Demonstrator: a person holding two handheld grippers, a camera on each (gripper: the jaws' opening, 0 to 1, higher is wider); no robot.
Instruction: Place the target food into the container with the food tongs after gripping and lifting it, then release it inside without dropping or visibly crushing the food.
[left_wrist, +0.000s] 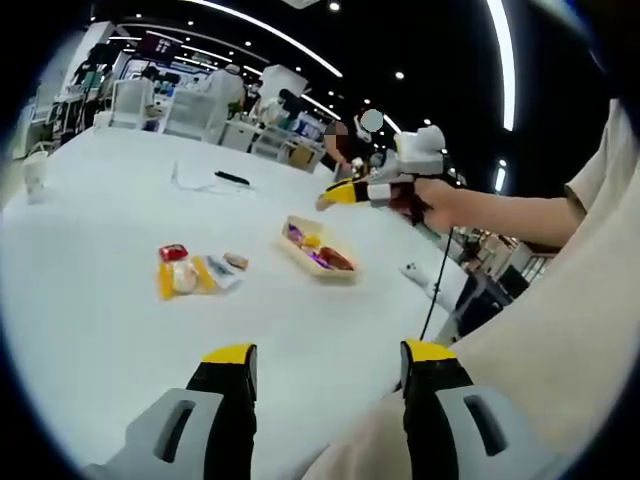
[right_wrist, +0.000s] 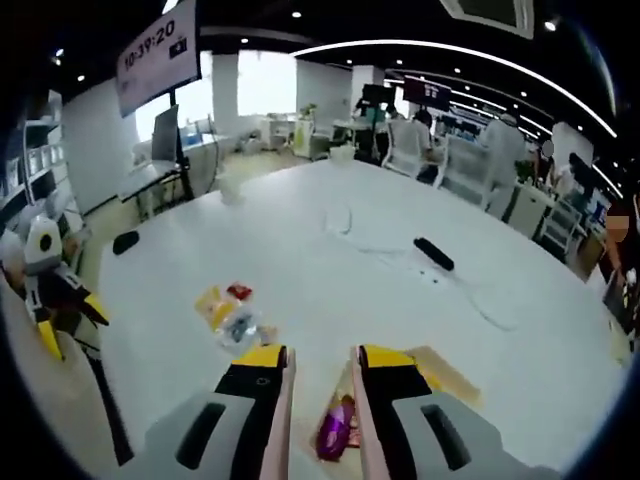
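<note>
Over the white table (left_wrist: 90, 300), both grippers' fingers open, right gripper (right_wrist: 322, 362) above the container (right_wrist: 450, 385)

White table (left_wrist: 90, 300) — tray (left_wrist: 318, 250), food packets (left_wrist: 185, 272), black remote (left_wrist: 231, 178)

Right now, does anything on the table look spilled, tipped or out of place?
Nothing stands out. The container sits flat on the white table with food inside; the wrapped foods lie in a loose cluster beside it, apart. Nothing looks spilled.

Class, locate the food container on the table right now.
In the left gripper view the container sits mid-table, right of the food pile, below the right gripper.
</note>
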